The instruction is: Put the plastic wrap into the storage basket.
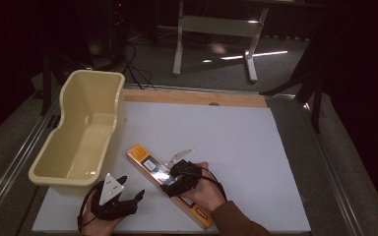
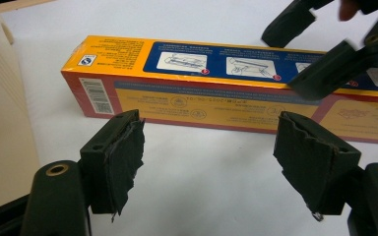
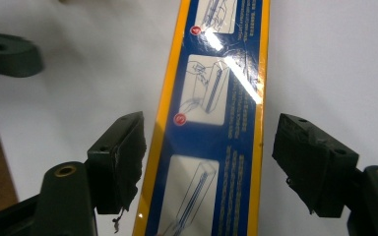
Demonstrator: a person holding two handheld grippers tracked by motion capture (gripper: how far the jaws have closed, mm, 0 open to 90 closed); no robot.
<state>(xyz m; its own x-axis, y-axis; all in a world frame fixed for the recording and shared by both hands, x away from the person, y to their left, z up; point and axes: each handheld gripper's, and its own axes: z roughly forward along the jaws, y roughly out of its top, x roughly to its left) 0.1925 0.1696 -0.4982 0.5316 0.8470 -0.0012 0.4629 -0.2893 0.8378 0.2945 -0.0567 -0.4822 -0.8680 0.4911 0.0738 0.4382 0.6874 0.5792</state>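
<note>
Orange-edged, the long box (image 1: 170,186) lies flat on the white table (image 1: 236,147). Right gripper (image 3: 209,162) straddles it, jaws wide, not touching. Left gripper (image 2: 209,157) gapes empty beside it.

Tub (image 1: 81,132) left; open board (image 1: 236,142) right

Glossy cardboard box (image 3: 211,113), smooth plastic tub (image 1: 81,132)
</note>
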